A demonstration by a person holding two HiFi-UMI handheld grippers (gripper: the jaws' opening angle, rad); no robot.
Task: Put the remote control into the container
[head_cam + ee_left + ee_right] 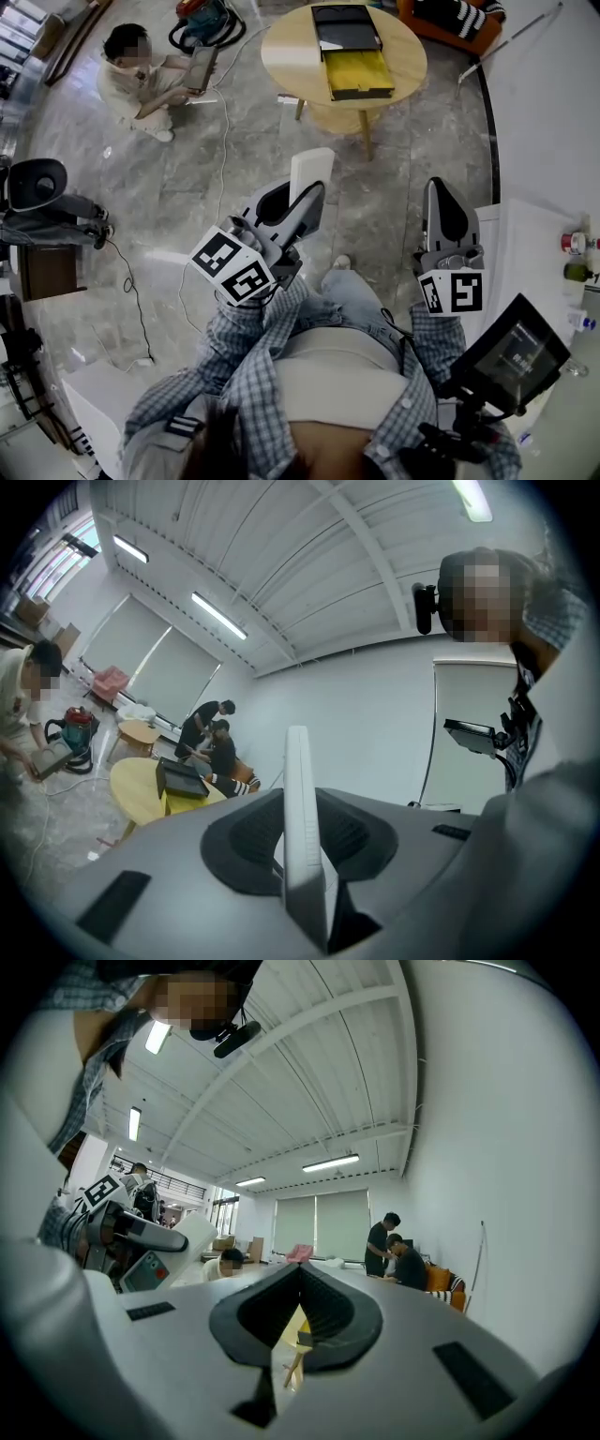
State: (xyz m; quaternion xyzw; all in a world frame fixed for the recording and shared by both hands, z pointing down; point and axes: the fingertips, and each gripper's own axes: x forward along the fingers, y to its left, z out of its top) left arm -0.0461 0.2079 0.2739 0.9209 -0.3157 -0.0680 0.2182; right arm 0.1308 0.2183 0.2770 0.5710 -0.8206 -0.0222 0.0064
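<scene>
Over on the left a person (141, 80) sits on the stone floor, bent over something flat held in both hands. Nearer in, the left gripper (302, 195) points out level ahead of the wearer, its jaws partly apart and clamped on the remote (312, 173). The remote is a slim white slab standing on edge between the pads and sticking out well past the tips. The left gripper view shows the same grip head-on: the remote (298, 827) rises thin and upright in the dark notch, with a pad pressed to each flat side.

Well beyond it stands a round wooden table (281, 56) carrying the container (349, 52) (black, with its yellow inside showing on the near half). The remote is nowhere near it yet.

The right gripper (444, 192) also points out level, with its jaws closed right up. In its own view the pads (323, 1312) meet along one seam and hold nothing. A dark screen (514, 354) sits low at the far right.
</scene>
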